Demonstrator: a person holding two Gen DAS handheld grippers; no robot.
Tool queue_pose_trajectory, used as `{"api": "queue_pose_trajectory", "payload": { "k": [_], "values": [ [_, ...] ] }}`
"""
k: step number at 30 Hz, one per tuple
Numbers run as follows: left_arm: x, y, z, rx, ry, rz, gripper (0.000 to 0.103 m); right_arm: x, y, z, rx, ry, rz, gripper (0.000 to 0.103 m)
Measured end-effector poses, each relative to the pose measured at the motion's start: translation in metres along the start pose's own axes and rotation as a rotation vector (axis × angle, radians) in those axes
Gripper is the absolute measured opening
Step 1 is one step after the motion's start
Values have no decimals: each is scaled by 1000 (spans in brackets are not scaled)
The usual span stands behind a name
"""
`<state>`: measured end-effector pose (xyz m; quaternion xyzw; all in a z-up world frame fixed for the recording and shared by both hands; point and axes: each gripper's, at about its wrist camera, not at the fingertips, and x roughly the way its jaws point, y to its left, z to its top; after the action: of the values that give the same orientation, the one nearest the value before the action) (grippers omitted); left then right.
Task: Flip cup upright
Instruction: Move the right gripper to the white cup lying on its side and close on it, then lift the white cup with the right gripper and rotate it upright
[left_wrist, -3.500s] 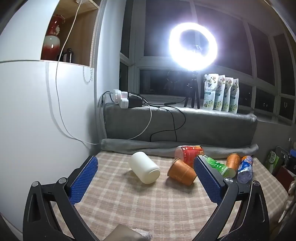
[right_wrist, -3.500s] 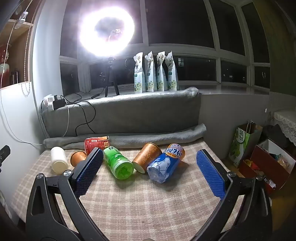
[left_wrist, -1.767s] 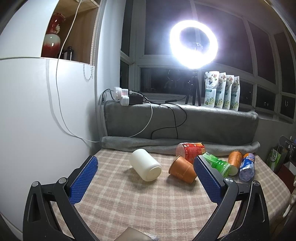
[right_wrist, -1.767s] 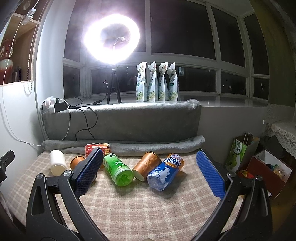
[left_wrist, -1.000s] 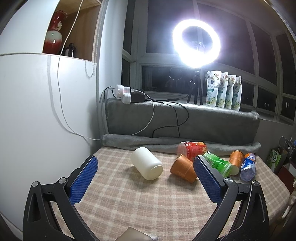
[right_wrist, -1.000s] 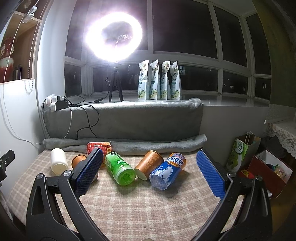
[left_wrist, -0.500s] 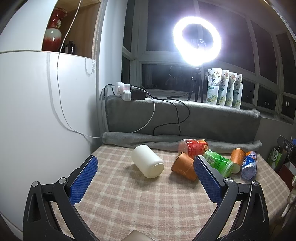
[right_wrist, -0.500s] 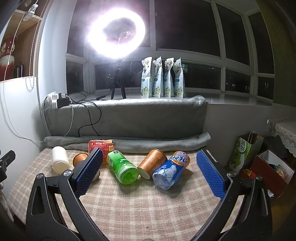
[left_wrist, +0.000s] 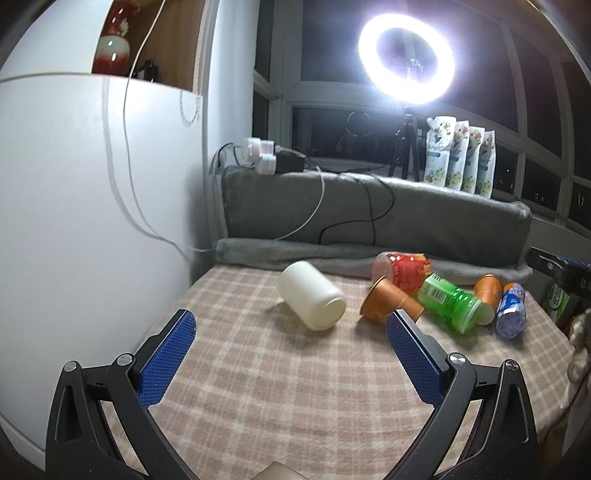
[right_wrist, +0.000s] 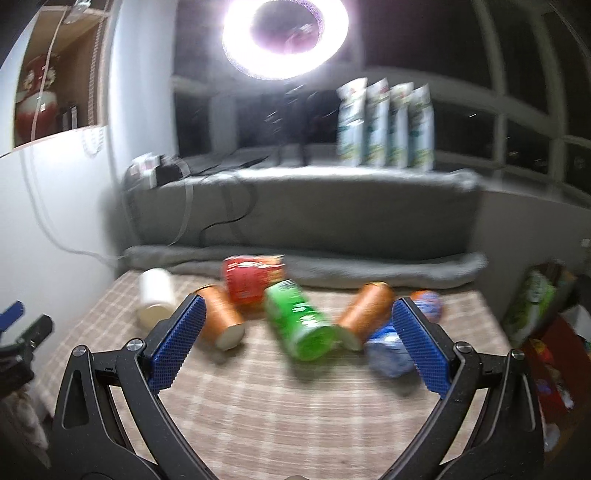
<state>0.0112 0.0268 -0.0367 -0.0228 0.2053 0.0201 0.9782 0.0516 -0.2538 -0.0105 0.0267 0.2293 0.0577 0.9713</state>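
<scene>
Several cups lie on their sides on the plaid tablecloth (left_wrist: 288, 387): a white cup (left_wrist: 312, 295), an orange cup (left_wrist: 388, 301), a red cup (left_wrist: 402, 267), a green cup (left_wrist: 450, 301), a second orange cup (left_wrist: 487, 290) and a blue cup (left_wrist: 511, 310). In the blurred right wrist view the green cup (right_wrist: 301, 319) lies between the two orange cups (right_wrist: 221, 317) (right_wrist: 364, 312). My left gripper (left_wrist: 291, 332) is open and empty, short of the white cup. My right gripper (right_wrist: 295, 317) is open and empty, close to the green cup.
A grey blanket roll (left_wrist: 332, 254) and a grey padded ledge (left_wrist: 369, 210) with cables bound the table's back. A white cabinet (left_wrist: 74, 203) stands on the left. A ring light (left_wrist: 406, 59) and pouches (left_wrist: 460, 158) stand behind. Bags and a box (right_wrist: 546, 332) sit past the table's right edge.
My right gripper has moved forward and down towards the cups, which now look larger and blurred. My left gripper has moved slightly closer to the table. Both stay open.
</scene>
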Motion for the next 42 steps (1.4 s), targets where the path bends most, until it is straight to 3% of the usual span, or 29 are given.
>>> {"api": "queue_pose_trajectory", "payload": {
  "k": [9, 18, 24, 30, 36, 42],
  "values": [
    [8, 22, -14, -38, 61, 19, 102, 86, 67, 22, -108, 208, 278, 102],
    [18, 43, -25, -96, 123, 27, 102, 173, 133, 28, -168, 419, 401, 102],
    [25, 48, -32, -116, 159, 12, 102, 224, 174, 26, -241, 541, 432, 96],
    [27, 55, -34, -135, 165, 14, 102, 257, 203, 14, -310, 648, 393, 94],
    [28, 57, -34, -142, 168, 12, 102, 283, 212, -4, -353, 717, 333, 85],
    [29, 58, -33, -142, 166, 12, 102, 291, 214, -15, -339, 749, 329, 77]
  ]
}}
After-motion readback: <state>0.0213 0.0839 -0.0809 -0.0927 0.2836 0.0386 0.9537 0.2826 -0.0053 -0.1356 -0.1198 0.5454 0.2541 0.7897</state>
